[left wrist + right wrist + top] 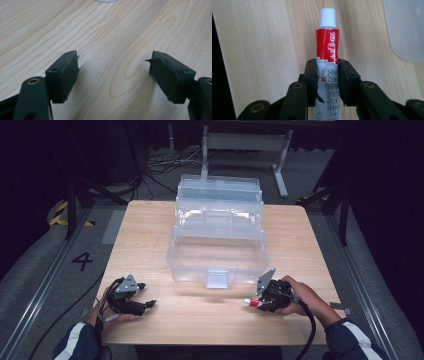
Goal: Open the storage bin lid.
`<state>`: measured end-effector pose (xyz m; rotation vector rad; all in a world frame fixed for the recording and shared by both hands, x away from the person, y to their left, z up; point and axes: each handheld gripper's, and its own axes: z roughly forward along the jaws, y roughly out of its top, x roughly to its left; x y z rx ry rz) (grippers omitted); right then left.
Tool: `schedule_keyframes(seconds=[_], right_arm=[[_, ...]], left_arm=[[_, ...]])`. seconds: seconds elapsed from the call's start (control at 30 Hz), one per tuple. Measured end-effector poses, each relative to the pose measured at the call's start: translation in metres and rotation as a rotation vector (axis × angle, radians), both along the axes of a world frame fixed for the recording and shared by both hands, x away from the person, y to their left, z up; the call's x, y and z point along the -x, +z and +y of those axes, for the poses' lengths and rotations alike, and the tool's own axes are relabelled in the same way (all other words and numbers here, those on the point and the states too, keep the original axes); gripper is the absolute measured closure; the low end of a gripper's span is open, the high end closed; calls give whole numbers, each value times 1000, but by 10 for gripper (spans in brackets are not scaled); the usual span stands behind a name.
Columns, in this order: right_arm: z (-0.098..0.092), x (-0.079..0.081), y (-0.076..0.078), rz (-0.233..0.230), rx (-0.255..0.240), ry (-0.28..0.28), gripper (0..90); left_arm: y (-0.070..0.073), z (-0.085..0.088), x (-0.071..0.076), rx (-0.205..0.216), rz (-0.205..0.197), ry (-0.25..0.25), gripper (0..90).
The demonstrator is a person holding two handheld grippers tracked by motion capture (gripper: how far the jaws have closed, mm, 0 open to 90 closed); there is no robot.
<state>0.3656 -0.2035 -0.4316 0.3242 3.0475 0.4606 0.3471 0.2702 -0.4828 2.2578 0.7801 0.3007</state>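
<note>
Right black two-jaw gripper (261, 302) near the table's front right, jaws closed tight on a small red-and-white ointment tube with white screw cap (327, 47); clamped around the tube's grey-white lower body, one jaw on each side, touching. Red band and white cap sticking out past the jaw tips, pointing away from the claw along its own axis. In the high view, tube (251, 303) poking out leftward from the claw, cap end toward table centre, low over the light wooden tabletop (200, 320); touching the wood or just above it, cannot tell. Printed characters on tube, partly hidden by jaws. Right hand (300, 297) wrapped round the gripper body, dark sleeve with white stripe behind. Left black two-jaw gripper (113, 72) wide open, holding nothing; bare wood grain between the pads (70, 72), pad rubber frayed at the edges. In the high view, left gripper (142, 305) at front left, well apart from the right claw, held by left hand (112, 312). Large clear plastic tiered storage box, opened up (218, 235), ahead of both claws toward the table's far side; its front latch tab (217, 279) between the two claws and just ahead of them. Translucent box corner (404, 30) ahead and to the right of the right claw, near the tube but apart.
</note>
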Motion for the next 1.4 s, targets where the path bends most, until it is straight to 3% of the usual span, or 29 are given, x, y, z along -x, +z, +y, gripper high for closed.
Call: schedule_keyframes(seconds=[0.37, 1.4], right_arm=[[-10, 1, 20, -32, -15, -15, 709], [-13, 3, 73, -123, -21, 47, 709]], left_arm=[[0, 0, 0, -1, 0, 0, 238], [0, 0, 0, 0, 0, 0, 238]])
